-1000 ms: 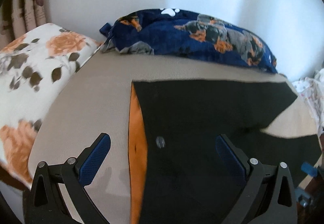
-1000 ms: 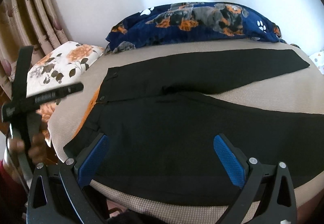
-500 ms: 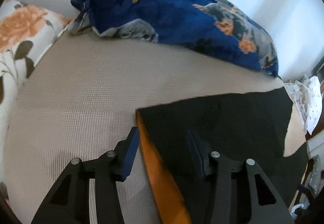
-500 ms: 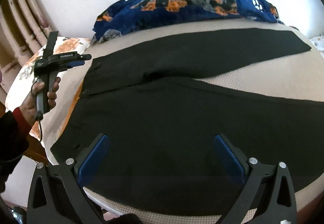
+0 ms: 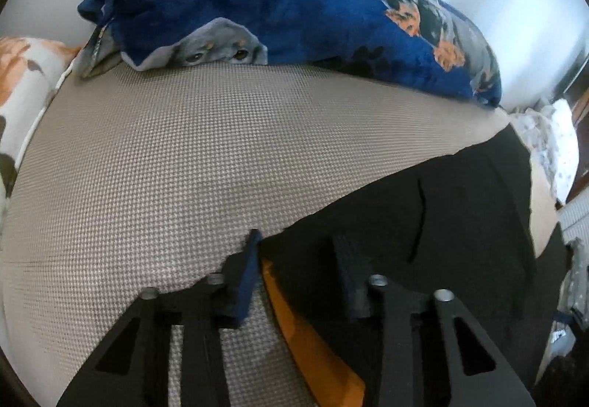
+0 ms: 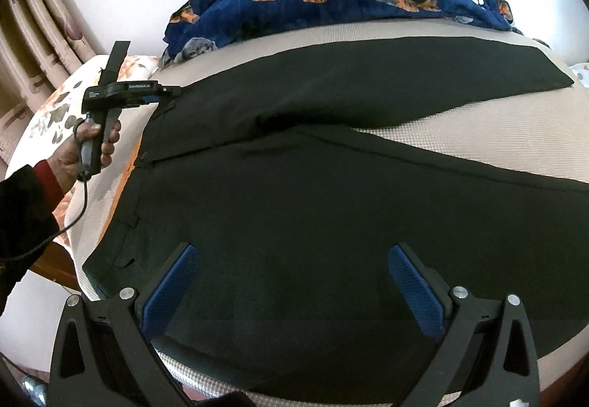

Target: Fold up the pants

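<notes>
Black pants [image 6: 313, 204] lie spread flat on a beige bed [image 5: 165, 167], waist at the left and both legs running right. An orange lining [image 5: 305, 326] shows along the waistband edge. My left gripper [image 5: 294, 241] straddles the far waistband corner of the pants [image 5: 460, 223]. Its jaws are closing with the cloth corner between them, and a gap still shows at the pads. The right wrist view shows that left gripper [image 6: 162, 92] from the side, held by a hand [image 6: 84, 145]. My right gripper [image 6: 291, 259] stands open above the near leg, holding nothing.
A navy blanket with a dog print [image 5: 294, 2] is bunched along the wall behind the pants. A floral pillow [image 6: 55, 108] lies at the bed's left end, with a curtain [image 6: 36, 38] behind it. White patterned cloth [image 5: 552, 149] sits at the right edge.
My left gripper moved forward and down to the far waistband corner, and its jaws narrowed from wide open to close around the cloth. The right gripper sank a little, still open.
</notes>
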`<state>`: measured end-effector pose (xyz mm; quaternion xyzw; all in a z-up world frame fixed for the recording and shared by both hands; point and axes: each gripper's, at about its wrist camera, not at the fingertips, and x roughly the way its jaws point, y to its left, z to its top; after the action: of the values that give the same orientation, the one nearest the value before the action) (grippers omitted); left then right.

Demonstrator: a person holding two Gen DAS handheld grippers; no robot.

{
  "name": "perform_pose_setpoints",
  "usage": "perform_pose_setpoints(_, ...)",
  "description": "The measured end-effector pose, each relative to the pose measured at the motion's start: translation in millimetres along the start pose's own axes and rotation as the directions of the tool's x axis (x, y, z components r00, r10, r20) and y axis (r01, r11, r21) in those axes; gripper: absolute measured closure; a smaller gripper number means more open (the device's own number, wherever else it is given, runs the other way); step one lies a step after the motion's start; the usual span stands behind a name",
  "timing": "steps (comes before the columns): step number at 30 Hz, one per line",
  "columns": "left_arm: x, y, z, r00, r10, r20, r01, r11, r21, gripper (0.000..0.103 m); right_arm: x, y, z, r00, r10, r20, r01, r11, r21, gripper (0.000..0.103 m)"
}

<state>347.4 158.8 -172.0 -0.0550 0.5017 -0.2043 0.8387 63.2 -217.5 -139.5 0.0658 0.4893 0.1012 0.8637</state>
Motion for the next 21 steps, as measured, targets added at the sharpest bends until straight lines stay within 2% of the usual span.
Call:
perform_pose_setpoints(1,-2.9,8.0,-1.3,0.999,-0.030,0.012,0.031,0.998,-0.045,0.085,0.5,-0.1,0.0,1.000,0.001,-0.002,-0.001,1.000,0.000,0.000)
perform_pose_setpoints(3,-6.4,12.1,-4.2,0.999,-0.042,0.034,0.044,0.996,-0.076,0.089,1.4,0.4,-0.3,1.000,0.003,-0.005,-0.003,1.000,0.000,0.000)
perform_pose_setpoints(7,-13.0,-9.4,-9.5,0.997,0.036,0.071,-0.033,0.999,-0.042,0.093,1.1,-2.5,1.0,1.000,0.012,-0.004,-0.012,1.000,0.009,0.000)
perform_pose_setpoints(10,-25.9,-22.9,-15.5,0.990,0.067,0.121,-0.062,0.997,-0.037,0.093,0.6,-7.2,5.5,0.999,0.041,-0.004,-0.041,0.999,0.031,0.000)
perform_pose_setpoints(14,-60.5,-54.9,-35.5,0.969,0.117,0.218,-0.123,0.992,0.011,0.093,-6.5,-17.5,24.7,0.993,0.112,0.032,-0.114,0.990,0.086,0.000)
perform_pose_setpoints(18,-95.1,-88.5,-61.1,0.948,0.105,0.300,-0.128,0.990,0.057,0.093,-9.5,-27.0,57.3,0.973,0.215,0.081,-0.225,0.963,0.146,0.000)
perform_pose_setpoints(20,-111.9,-104.6,-77.0,0.939,0.091,0.333,-0.122,0.990,0.072,0.093,-2.8,-32.5,77.1,0.958,0.276,0.082,-0.287,0.940,0.187,0.000)
perform_pose_setpoints(21,-118.0,-110.3,-84.7,0.935,0.085,0.345,-0.118,0.990,0.077,0.093,3.8,-35.8,89.8,0.942,0.325,0.080,-0.335,0.916,0.220,0.000)
